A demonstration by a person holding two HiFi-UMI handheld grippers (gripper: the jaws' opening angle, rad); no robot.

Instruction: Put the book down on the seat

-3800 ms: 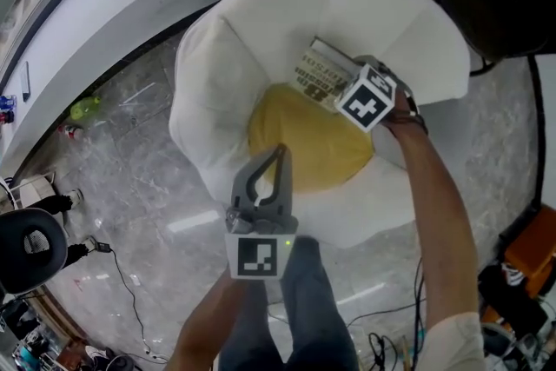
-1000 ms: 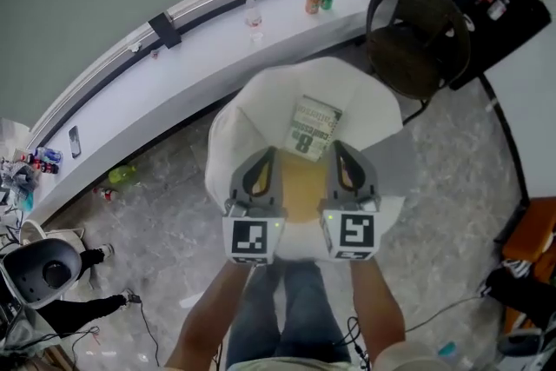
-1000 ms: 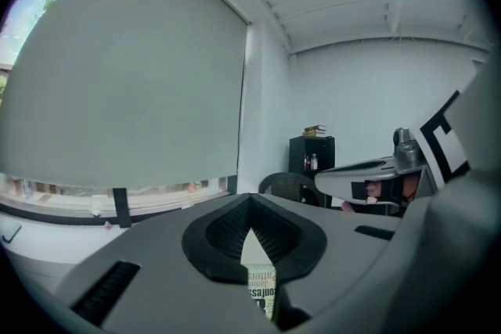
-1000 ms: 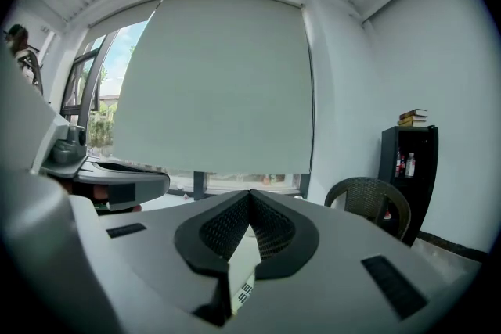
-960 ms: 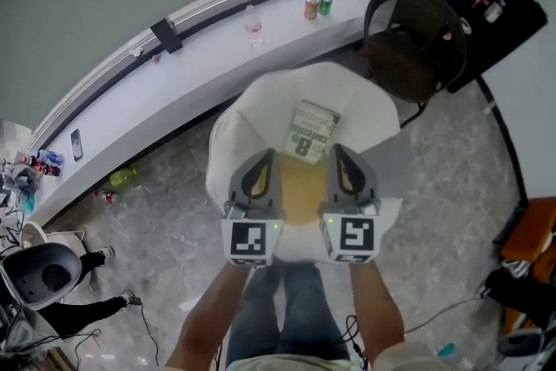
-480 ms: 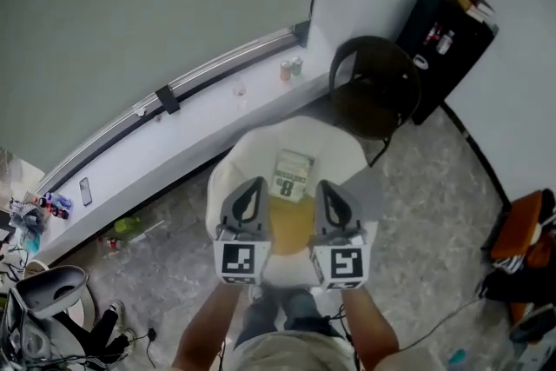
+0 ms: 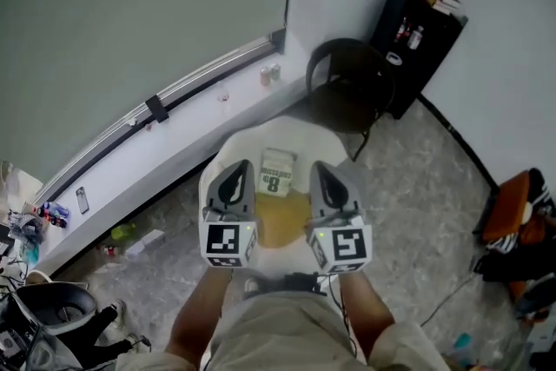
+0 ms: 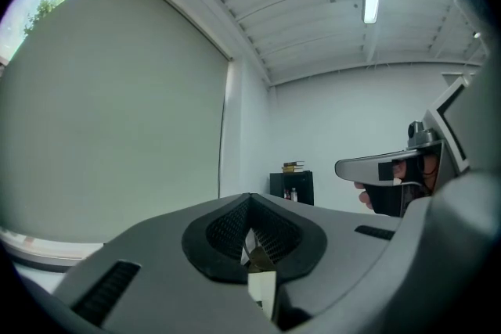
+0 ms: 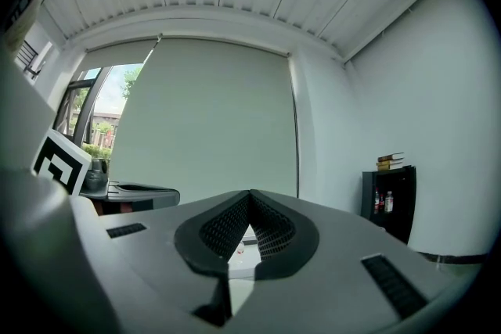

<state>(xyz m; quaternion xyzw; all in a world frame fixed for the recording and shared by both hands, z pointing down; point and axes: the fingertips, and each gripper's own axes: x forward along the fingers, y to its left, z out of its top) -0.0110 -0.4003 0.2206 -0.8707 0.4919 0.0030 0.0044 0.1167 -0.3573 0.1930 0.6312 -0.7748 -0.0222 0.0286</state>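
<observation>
Book (image 7: 276, 174): lies on the white seat (image 7: 224, 174), at 12 o'clock of the yellow cushion (image 7: 282, 221); nothing touches it.
Left tongs (image 7: 234, 176), right tongs (image 7: 320, 176): both clenched, empty, pointing level.
Change: both are now lifted well clear of the seat they hovered near a second ago.
Judgement: the book is placed and the task looks complete.

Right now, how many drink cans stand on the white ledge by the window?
2. Both stand side by side on the white ledge near the wall corner: the left can and the right can. Others may be too small to spot.
</observation>
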